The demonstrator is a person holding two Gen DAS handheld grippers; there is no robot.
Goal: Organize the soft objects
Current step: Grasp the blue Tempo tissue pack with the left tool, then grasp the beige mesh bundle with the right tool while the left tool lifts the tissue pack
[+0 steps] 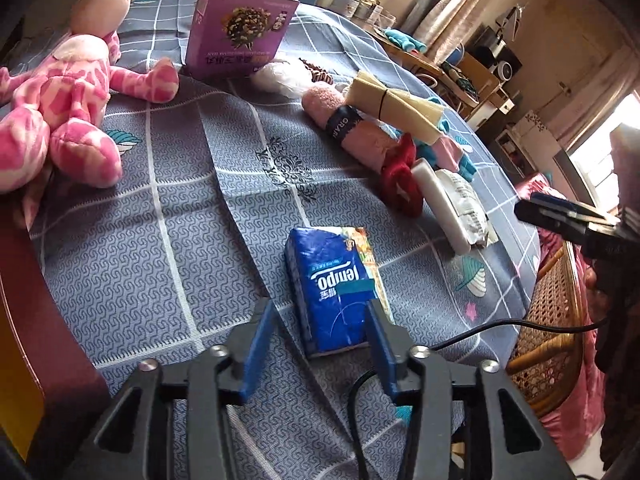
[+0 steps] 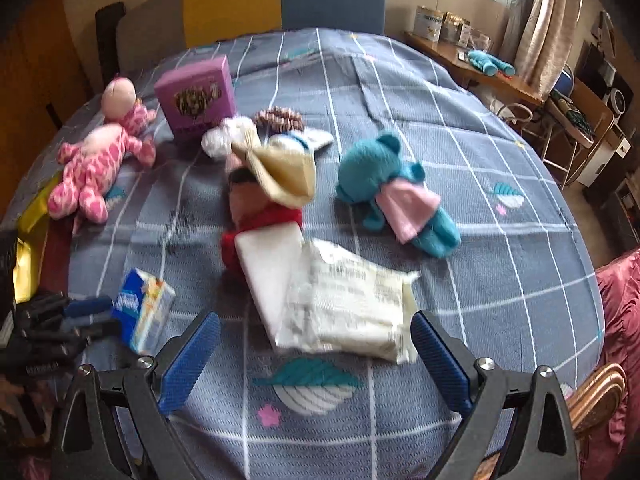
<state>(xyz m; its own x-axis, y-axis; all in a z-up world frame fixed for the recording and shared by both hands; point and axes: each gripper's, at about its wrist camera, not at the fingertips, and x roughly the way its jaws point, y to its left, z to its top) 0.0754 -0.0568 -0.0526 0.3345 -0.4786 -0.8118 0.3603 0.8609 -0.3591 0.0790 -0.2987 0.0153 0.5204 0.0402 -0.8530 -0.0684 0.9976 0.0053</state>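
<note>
A: Your left gripper (image 1: 320, 320) is spread wide, holding nothing, with the tissue pack (image 1: 338, 288) on the bedspread (image 1: 160, 240) just ahead between its fingers.

B: The right gripper (image 2: 316, 344) gapes empty too.

A: Close off-centre and that slick pack could squirt sideways.

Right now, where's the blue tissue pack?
The blue tissue pack lies on the bedspread just ahead of the open left gripper; in the right wrist view it sits far left, beside the white pad.
</note>
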